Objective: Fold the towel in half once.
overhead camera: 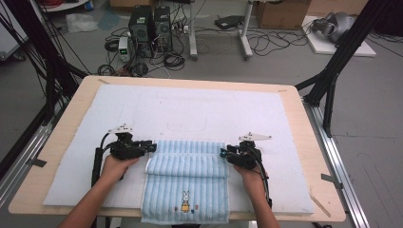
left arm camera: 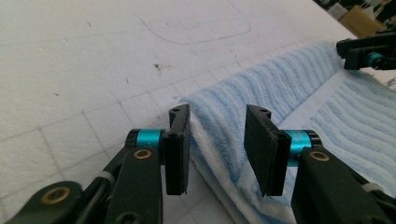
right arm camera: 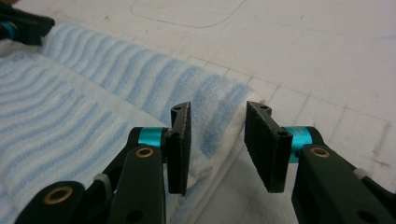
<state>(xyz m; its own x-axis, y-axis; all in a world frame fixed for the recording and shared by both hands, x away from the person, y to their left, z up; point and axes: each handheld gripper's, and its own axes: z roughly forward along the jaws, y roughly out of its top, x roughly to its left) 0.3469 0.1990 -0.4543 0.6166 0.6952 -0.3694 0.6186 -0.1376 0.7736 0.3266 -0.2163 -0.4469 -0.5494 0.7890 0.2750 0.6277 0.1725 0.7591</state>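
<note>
the towel [overhead camera: 186, 183] is lying on the white mat [overhead camera: 199, 111] at the near middle of the table [overhead camera: 311, 156], its near end with the small rabbit print hanging a little past the table's edge, and its far part is sitting doubled over as a soft ridge running across, which reads as a fold in the making. the left gripper [overhead camera: 151, 147] is standing at the left end of that ridge and the right gripper [overhead camera: 223, 153] at the right end, so that both corners can be worked evenly and the fold stays square. in the left gripper view the jaws are partly open with the folded towel edge [left arm camera: 219, 140] lying between them, the pads not pressing on it; the right gripper view is showing the same, the ridge's end [right arm camera: 219, 112] sitting loose in the gap. nothing is being held, and it looks like the grippers are straddling the corners either to pinch them or having let them go; i cannot tell which.
</note>
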